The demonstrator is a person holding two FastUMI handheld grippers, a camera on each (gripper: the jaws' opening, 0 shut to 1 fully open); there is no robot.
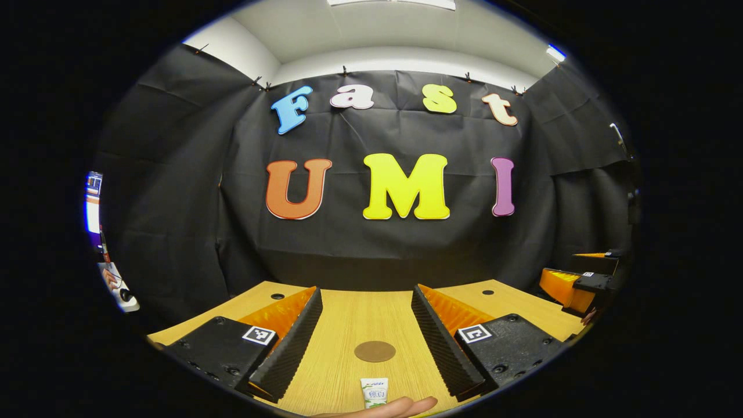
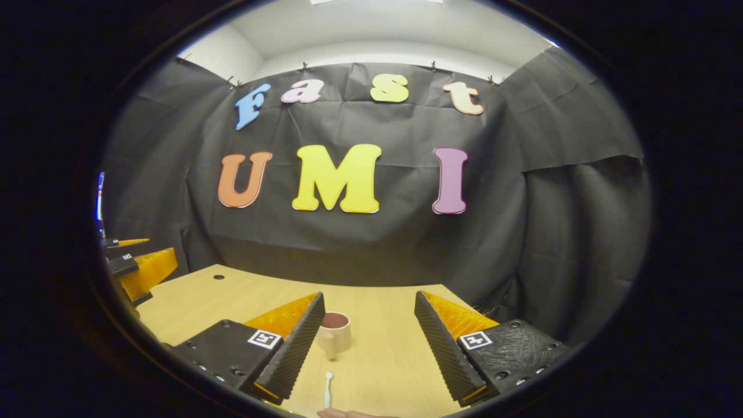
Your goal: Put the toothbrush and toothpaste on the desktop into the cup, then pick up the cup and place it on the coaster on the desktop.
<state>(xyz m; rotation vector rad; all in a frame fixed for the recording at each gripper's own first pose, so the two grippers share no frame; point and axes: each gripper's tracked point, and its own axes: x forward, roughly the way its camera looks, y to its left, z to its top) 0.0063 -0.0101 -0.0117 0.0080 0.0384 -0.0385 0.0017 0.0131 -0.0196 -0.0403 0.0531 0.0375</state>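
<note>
Both hand-held grippers, left [image 1: 367, 339] and right [image 2: 370, 342], hover fingers apart over the wooden desk [image 1: 348, 319]; black cloth walls the booth at twelve o'clock.

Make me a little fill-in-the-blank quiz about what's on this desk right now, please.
1. The toothpaste lies nearer the camera than the round brown ____.
2. The toothbrush lies flat on the ____, not yet in the cup.
3. In the right gripper view, the cup stands beside the ____ finger of the right gripper.
4. Both grippers' jaws stand ____.

Missing words: coaster; desktop; left; open
</note>
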